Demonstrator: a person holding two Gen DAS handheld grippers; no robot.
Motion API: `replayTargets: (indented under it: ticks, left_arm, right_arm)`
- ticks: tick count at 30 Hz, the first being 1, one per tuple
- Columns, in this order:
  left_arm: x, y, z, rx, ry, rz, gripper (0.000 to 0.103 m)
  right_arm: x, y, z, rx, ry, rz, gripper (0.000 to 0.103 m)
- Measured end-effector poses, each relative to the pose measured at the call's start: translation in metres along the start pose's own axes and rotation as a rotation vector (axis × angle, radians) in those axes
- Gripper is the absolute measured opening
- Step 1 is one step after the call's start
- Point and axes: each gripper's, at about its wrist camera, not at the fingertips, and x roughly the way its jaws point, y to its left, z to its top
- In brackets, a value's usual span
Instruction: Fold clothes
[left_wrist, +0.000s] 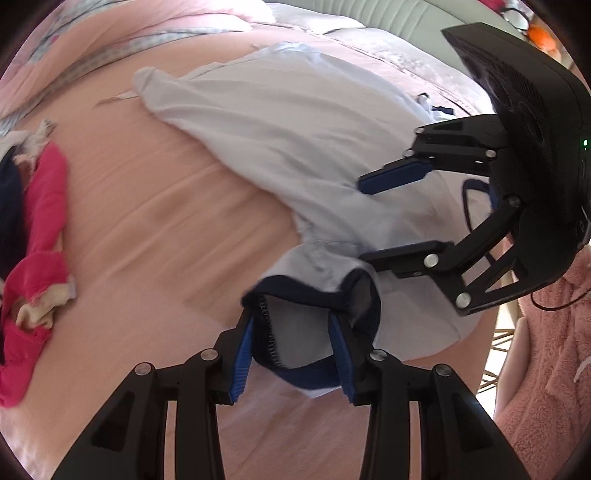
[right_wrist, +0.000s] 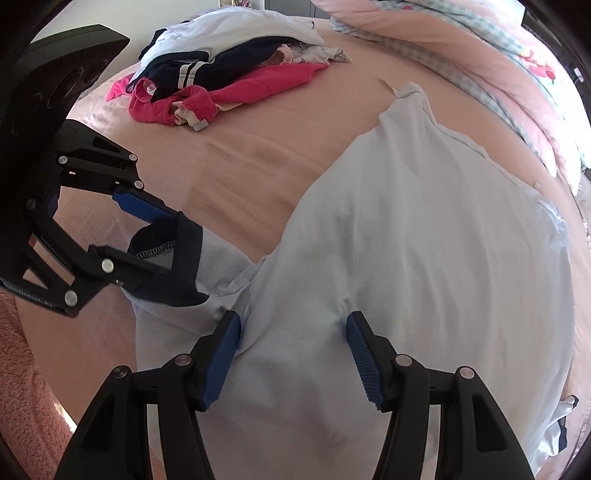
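- Left wrist view looks down on a pale blue shirt (left_wrist: 280, 122) spread across a pink bedsheet (left_wrist: 155, 221).
- One short sleeve (left_wrist: 325, 266), edged with a navy cuff (left_wrist: 295, 291), points toward the camera.
- The left gripper (left_wrist: 295, 328) has this cuff between its blue pads (left_wrist: 242, 365); the cuff mouth gapes open, showing the stitched seam inside. The jaws stand partly apart with the pads against the cuff fabric on both sides, so they grip the cuff.
- The right gripper (left_wrist: 373, 218) comes in from the right of this view, over the body of the shirt just beside the sleeve, its jaws wide apart.
- Right wrist view shows the right gripper's pads (right_wrist: 221, 354) pressing down on the shirt (right_wrist: 424, 229) on either side of a raised fold; creases fan out from each pad. The fabric between them is not pinched together; the jaws are wide and only rest on the cloth.
- In the same view the left gripper (right_wrist: 162, 240) is at the left, with the navy cuff (right_wrist: 188, 251) between its fingers.
- A heap of other clothes (right_wrist: 229, 74) lies well apart at the far side of the sheet: a bright pink garment (right_wrist: 236, 92), something navy with white stripes and white pieces.
- A pink quilt with checked trim (right_wrist: 498, 85) runs along the far right edge.
- Fluffy pink fabric (left_wrist: 543, 362) shows at the right edge of the left wrist view.
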Motion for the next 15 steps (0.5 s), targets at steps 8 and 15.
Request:
replayTargets:
  ticks: [8,15]
  left_arm:
    - [0.015,0.002,0.017,-0.023,-0.019,0.046,0.036]
    - [0.023,0.015,0.036,-0.135,-0.118,0.081,0.036]
  right_arm:
    - [-0.004,-0.001,-0.006,0.009,0.0,0.014,0.059]
    - [-0.005,-0.002,-0.007,0.049,-0.016,0.042,0.059]
